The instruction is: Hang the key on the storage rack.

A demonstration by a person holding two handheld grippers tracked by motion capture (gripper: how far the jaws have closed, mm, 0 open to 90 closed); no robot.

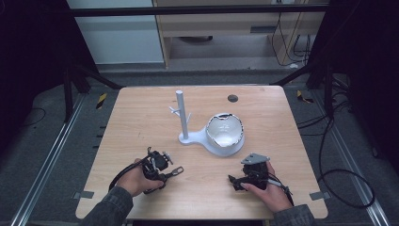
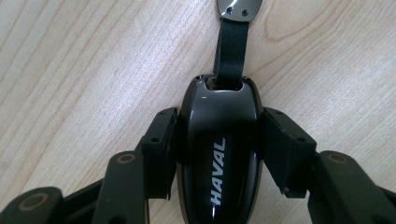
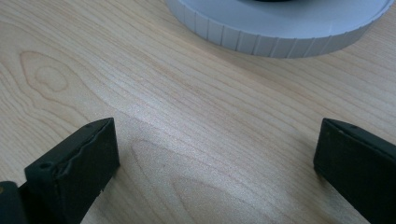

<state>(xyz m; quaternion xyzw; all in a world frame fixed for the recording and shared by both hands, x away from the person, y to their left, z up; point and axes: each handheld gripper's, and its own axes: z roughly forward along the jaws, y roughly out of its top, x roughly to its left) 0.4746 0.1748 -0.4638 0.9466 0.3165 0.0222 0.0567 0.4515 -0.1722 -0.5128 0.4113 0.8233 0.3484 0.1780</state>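
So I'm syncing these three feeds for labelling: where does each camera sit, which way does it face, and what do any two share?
High view: above the person's side, looking forward and down at the table; forearms and hands enter from the bottom.
Left gripper view: rides the left gripper, looking along jaws clamped on a black key fob.
Right gripper view: rides the right gripper, jaws apart, facing the stand base.
Shared: the stand base shows in the high view too.

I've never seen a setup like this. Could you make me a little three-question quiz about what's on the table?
1. True or false: the left gripper is shut on the black key fob.
2. What stands on the right gripper side of the grey stand: A a bowl, B a cup, C a book?
3. Fill in: the right gripper's jaws are ____.

Key: 1 true; 2 A; 3 open.
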